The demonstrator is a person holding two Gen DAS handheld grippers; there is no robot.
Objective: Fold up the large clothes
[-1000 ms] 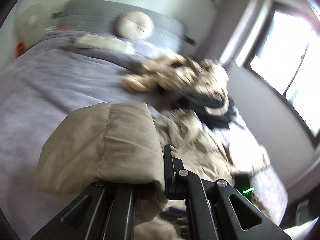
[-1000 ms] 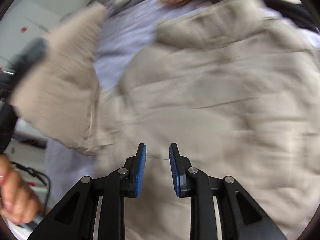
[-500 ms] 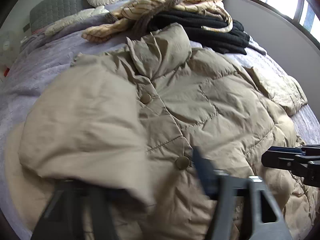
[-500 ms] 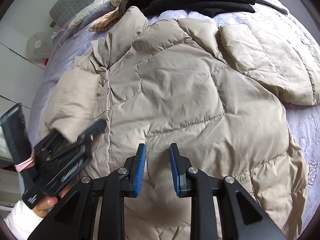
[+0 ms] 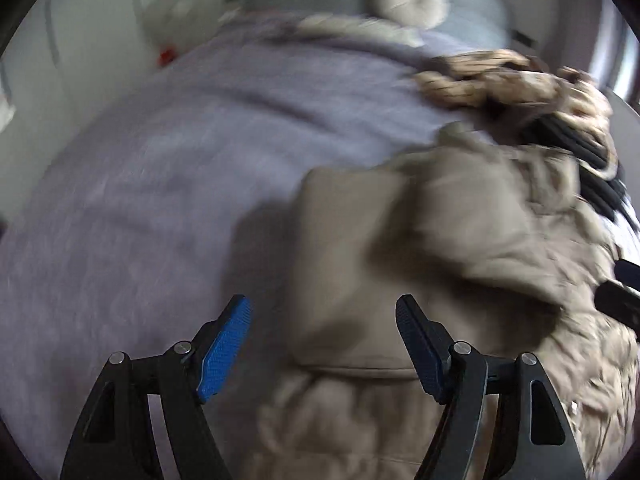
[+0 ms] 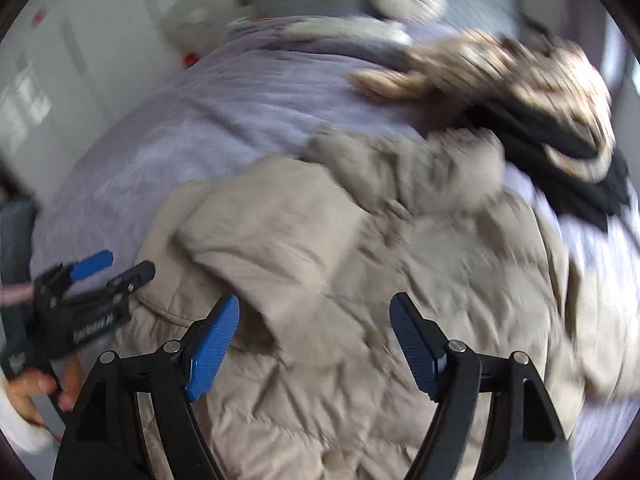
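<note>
A: Where's the jacket (image 6: 360, 280)?
B: Spread on the bed (image 5: 160, 152), one sleeve (image 5: 360, 260) folded over the front.
A: Left claw (image 5: 324, 340)?
B: Wide apart, gripping nothing, just above the sleeve.
A: Right claw (image 6: 316, 340)?
B: Same, released, over the jacket front.

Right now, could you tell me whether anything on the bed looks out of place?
Only the tan puffer jacket, rumpled with one sleeve folded across its front. Both frames are blurred.
</note>
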